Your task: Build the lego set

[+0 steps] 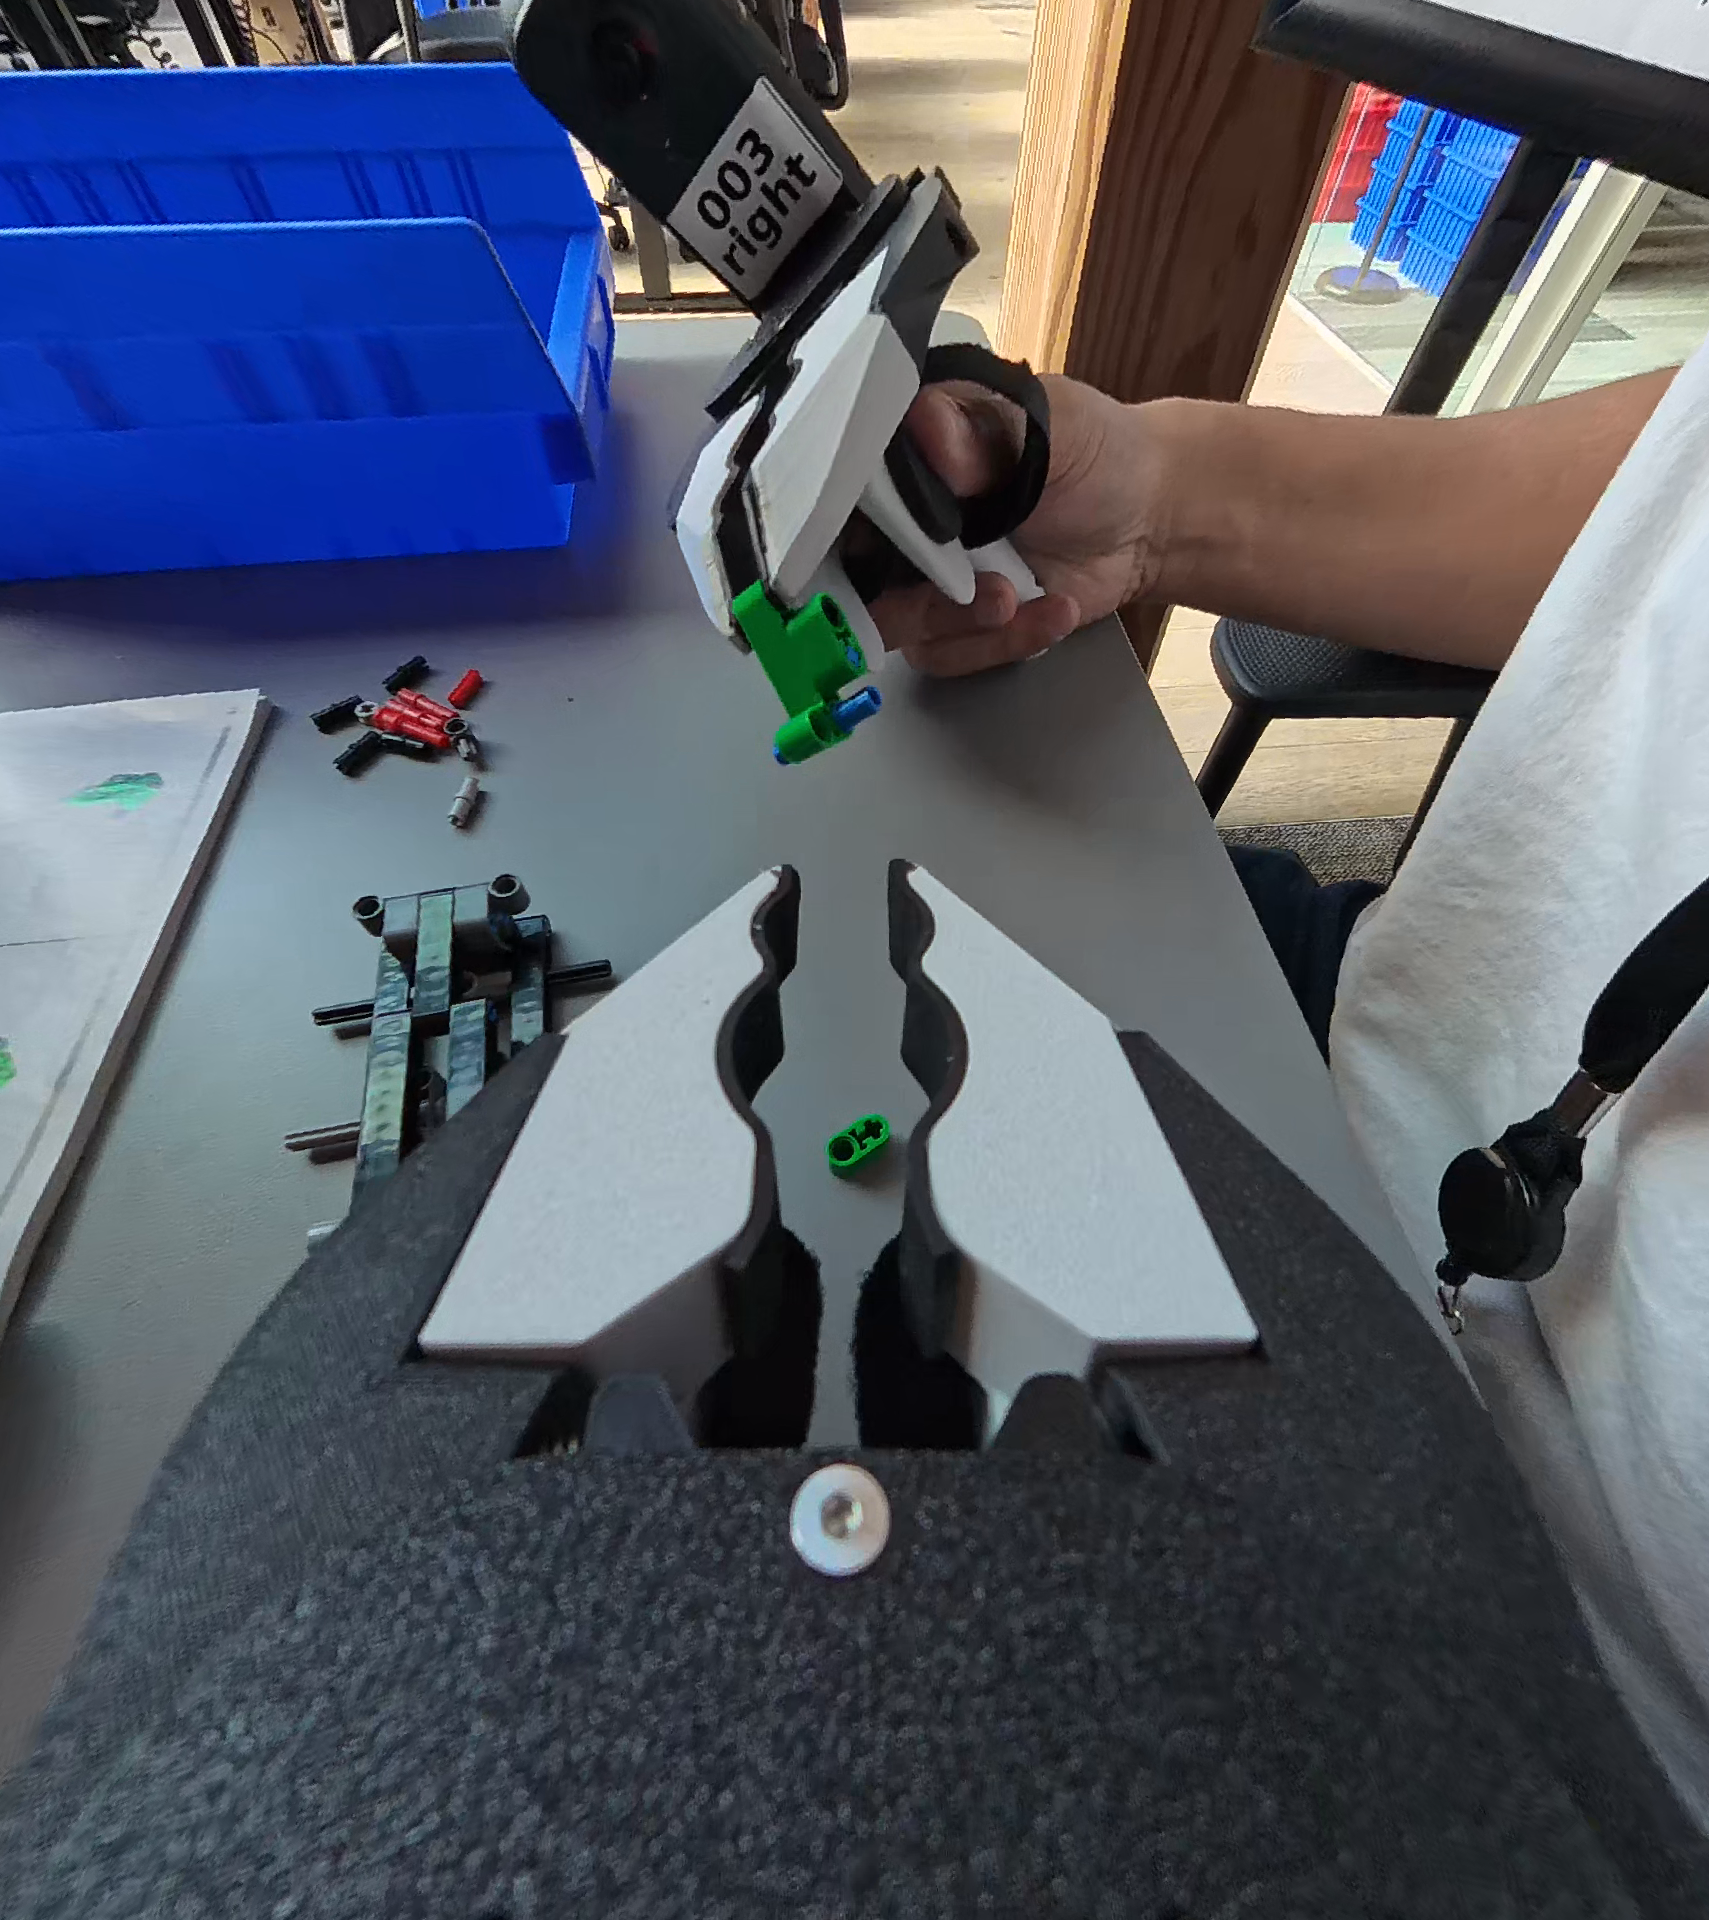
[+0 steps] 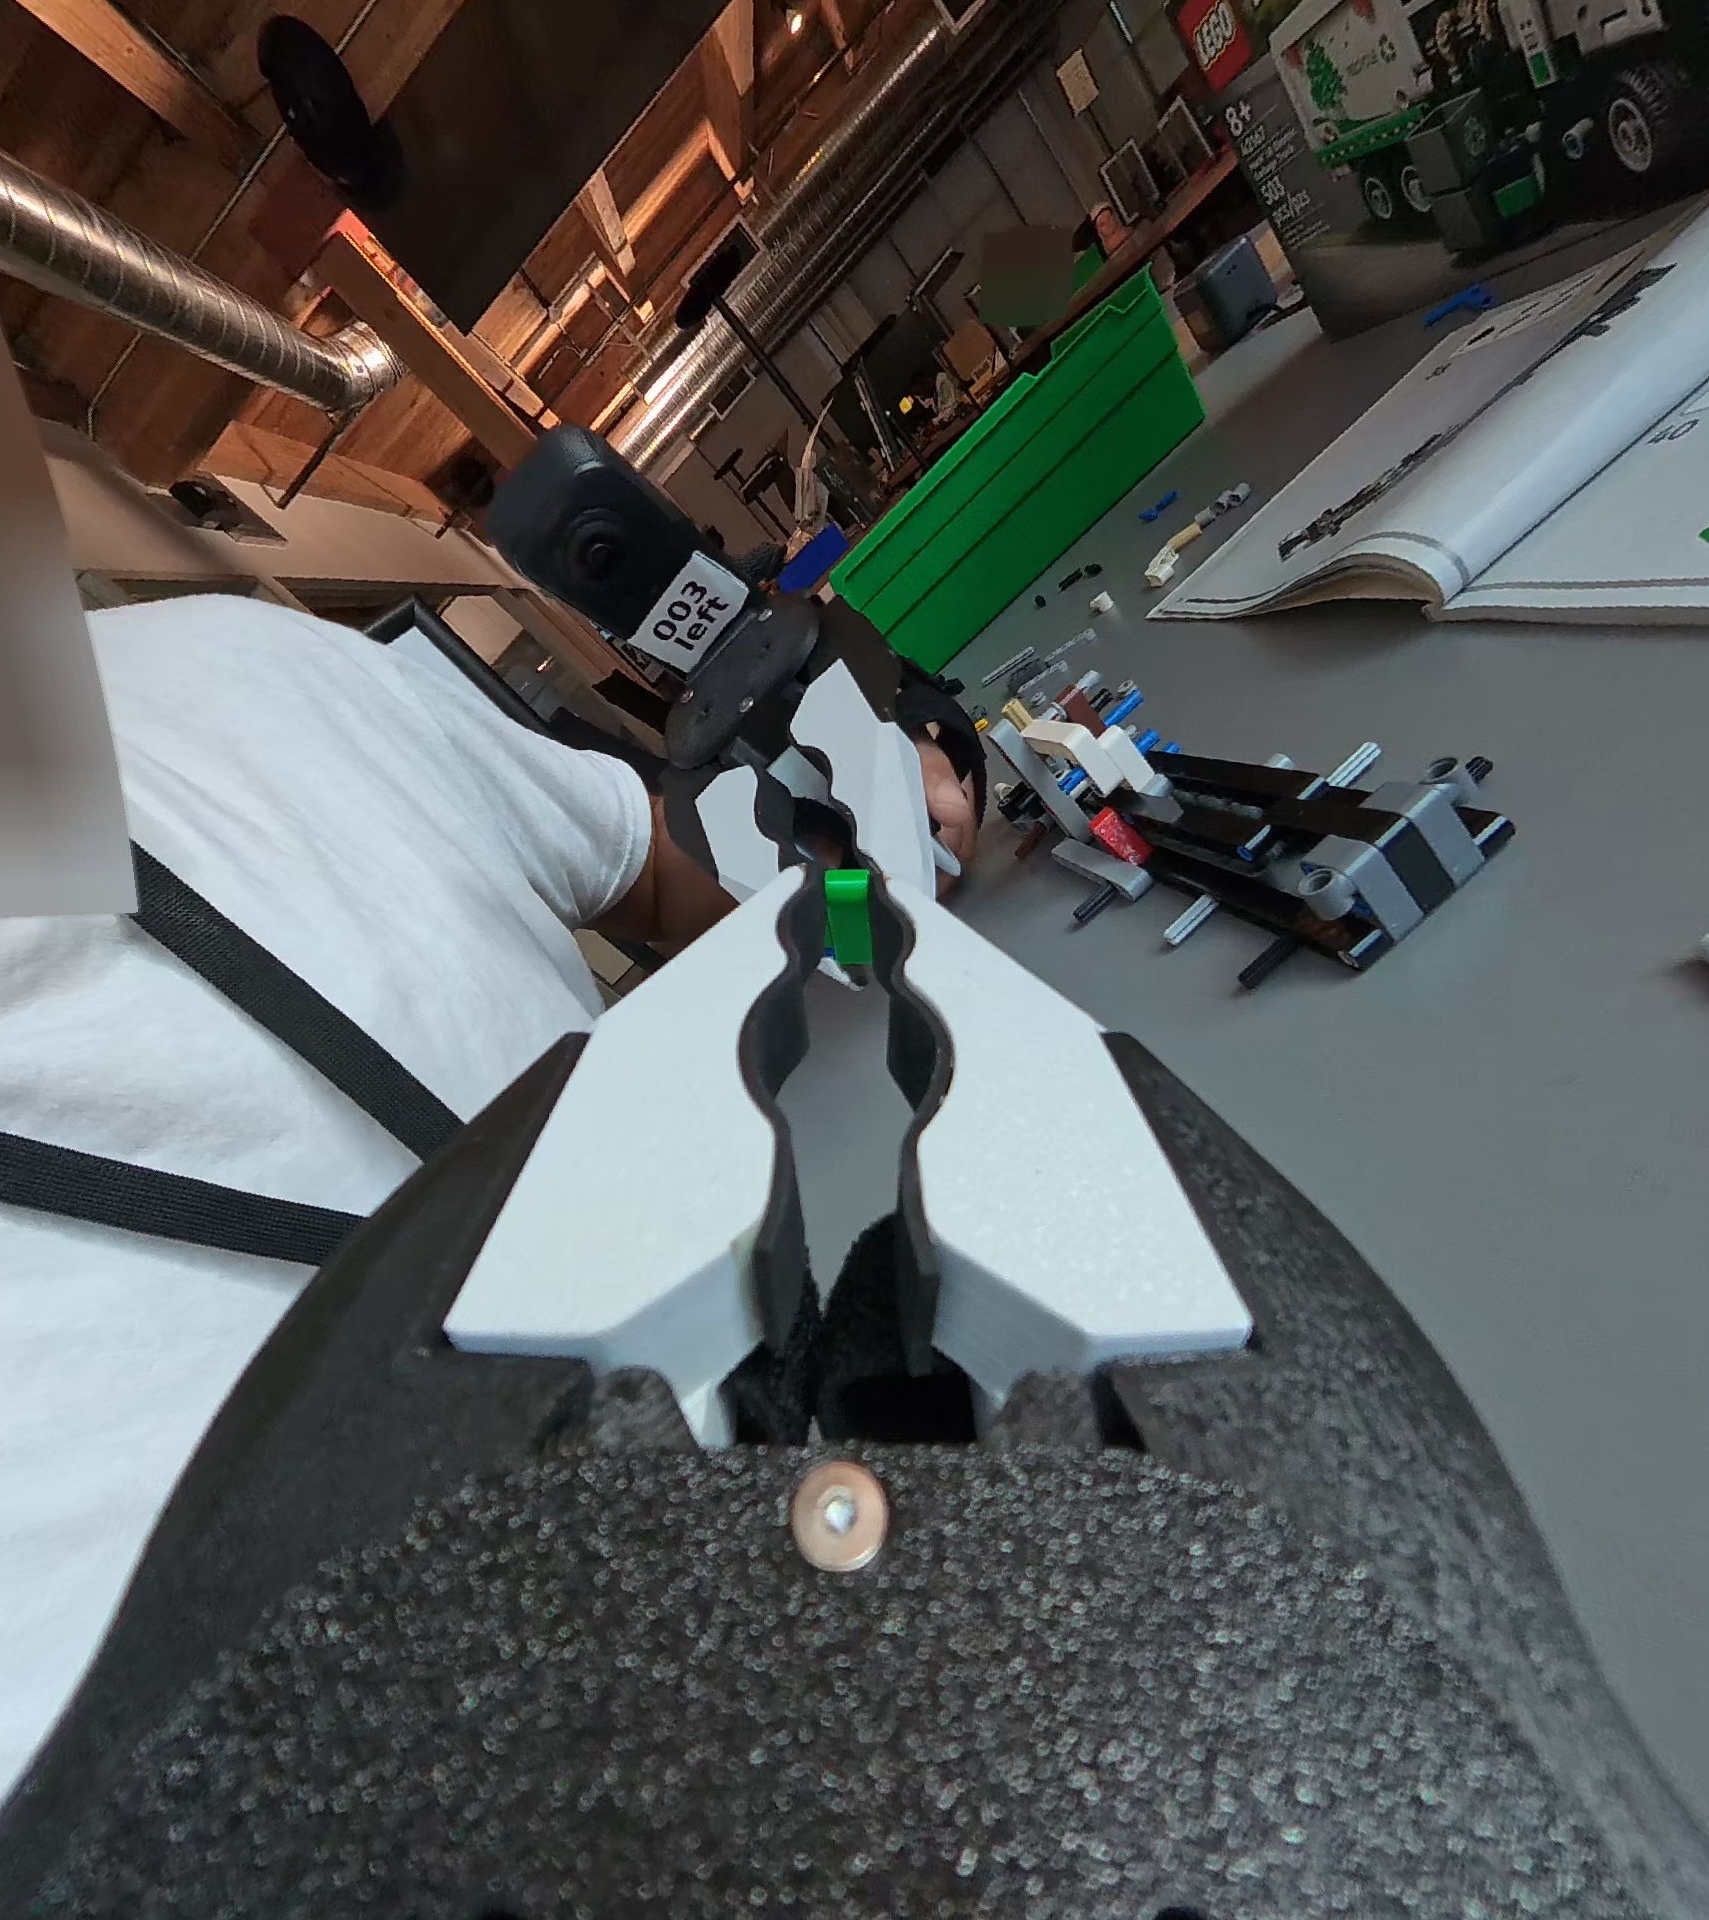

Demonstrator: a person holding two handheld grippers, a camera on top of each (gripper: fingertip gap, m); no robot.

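We are partway through building the lego set, and a lot is still left to do.

Our right gripper (image 1: pixel 796 623) is up in the air above the worktop (image 1: pixel 985 810). Its jaws are clamped tight on a green piece (image 1: pixel 808 665) that has a blue pin (image 1: pixel 855 709) stuck in its low end. In the right wrist view the same green piece (image 2: pixel 846 914) sits pinched at the very tip.

Our left gripper (image 1: pixel 842 883) has its jaws apart, and they hold nothing. A small green connector (image 1: pixel 858 1143) lies flat on the worktop in the gap between them. We think it is the next bit to pick up and join to the green piece.

The long black and grey frame (image 1: pixel 445 1018) lies on the worktop to the left, apart from both grippers. It looks like the bottom of a truck, with rods poking out of its sides. In the right wrist view, the frame (image 2: pixel 1276 831) has white, red and blue bits on one end. It has no wheels and no body yet.

A little pile of red and black pins (image 1: pixel 408 717) waits near the blue bin (image 1: pixel 237 312). More loose parts lie by the green bin (image 2: pixel 1026 468). The instruction book (image 1: pixel 29 935) is open beside the frame, with green parts drawn on its page.

So we judge that the base is made and a small green part is being put together.
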